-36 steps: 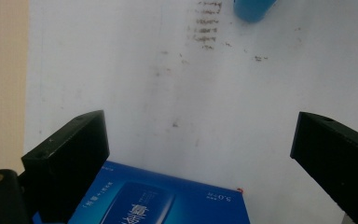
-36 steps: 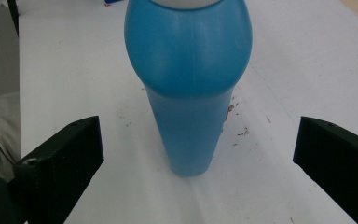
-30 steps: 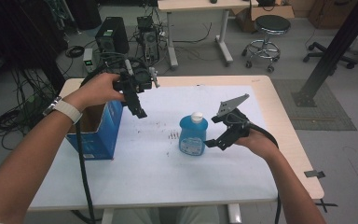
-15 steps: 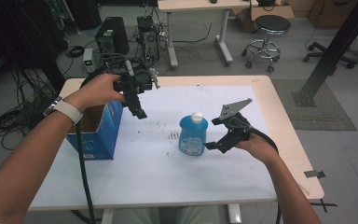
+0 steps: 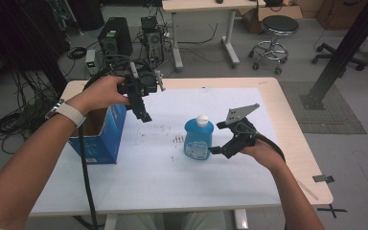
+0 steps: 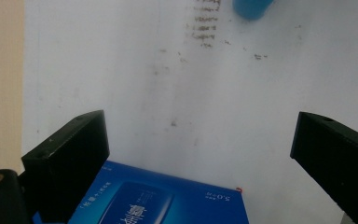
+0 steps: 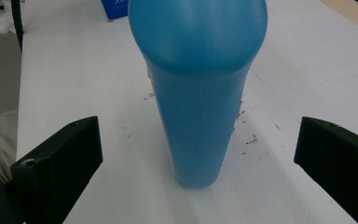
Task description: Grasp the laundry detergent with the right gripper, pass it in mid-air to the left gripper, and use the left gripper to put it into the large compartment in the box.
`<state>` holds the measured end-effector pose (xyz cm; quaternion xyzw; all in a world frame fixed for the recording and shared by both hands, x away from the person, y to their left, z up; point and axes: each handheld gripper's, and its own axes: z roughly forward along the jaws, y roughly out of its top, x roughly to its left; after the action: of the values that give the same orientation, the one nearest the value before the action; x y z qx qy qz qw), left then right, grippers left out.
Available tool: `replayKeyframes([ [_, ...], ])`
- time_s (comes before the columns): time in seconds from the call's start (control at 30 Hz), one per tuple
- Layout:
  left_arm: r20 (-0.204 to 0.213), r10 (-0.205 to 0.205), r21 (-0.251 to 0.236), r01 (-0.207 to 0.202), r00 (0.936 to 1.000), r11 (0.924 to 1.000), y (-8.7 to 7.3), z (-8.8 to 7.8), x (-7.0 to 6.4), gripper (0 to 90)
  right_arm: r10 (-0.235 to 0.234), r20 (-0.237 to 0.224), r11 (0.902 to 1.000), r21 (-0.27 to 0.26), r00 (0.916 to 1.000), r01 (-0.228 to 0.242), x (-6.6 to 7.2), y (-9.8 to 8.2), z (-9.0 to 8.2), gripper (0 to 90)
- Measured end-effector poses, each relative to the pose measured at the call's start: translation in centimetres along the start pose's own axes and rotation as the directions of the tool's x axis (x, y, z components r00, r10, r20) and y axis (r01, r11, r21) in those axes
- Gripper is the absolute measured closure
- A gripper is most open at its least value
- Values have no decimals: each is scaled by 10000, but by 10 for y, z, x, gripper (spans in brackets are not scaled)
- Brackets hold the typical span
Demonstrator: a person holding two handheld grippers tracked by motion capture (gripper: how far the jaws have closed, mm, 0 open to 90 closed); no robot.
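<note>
A blue bottle (image 5: 199, 139) with a white cap stands upright near the middle of the white table (image 5: 158, 177). My right gripper (image 5: 222, 148) sits just to its right, open, jaws facing the bottle without touching it. In the right gripper view the bottle (image 7: 196, 88) rises ahead between the two spread jaws. My left gripper (image 5: 143, 114) hangs open above the table beside an open blue cardboard box (image 5: 99, 132) at the left. In the left gripper view the box's printed blue side (image 6: 158, 198) lies below the wide jaws, and the bottle's base (image 6: 251, 7) shows at the top edge.
Dark scuff marks (image 5: 177, 139) spot the table left of the bottle. Beyond the far edge stand computer towers (image 5: 115, 40), cables, a second table (image 5: 206, 5) and a stool (image 5: 278, 26). A black post (image 5: 340, 52) rises at the right.
My right gripper has eased slightly away from the bottle, toward the right. The left gripper has barely moved.
</note>
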<state>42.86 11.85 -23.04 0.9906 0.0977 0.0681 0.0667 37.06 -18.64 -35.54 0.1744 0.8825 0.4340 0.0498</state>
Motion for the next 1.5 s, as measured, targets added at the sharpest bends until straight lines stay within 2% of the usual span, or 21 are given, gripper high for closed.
replayKeyframes([
  [0.5, -26, -14, 67, 14, 10000, 10000, -1, 0, -1, 48, 30, -48, 9989, -477, 10000, -33, 2, -4, 3, 5],
  [1.03, -11, 14, 79, -14, 10000, 10000, 1, 1, -1, 49, -32, 52, 9986, -528, 10000, 35, 1, -7, 5, 5],
  [1.5, -34, -33, 44, 33, 10000, 10000, -1, 0, -1, 49, -248, 62, 9973, -694, 9997, 251, 2, -3, 17, 5],
])
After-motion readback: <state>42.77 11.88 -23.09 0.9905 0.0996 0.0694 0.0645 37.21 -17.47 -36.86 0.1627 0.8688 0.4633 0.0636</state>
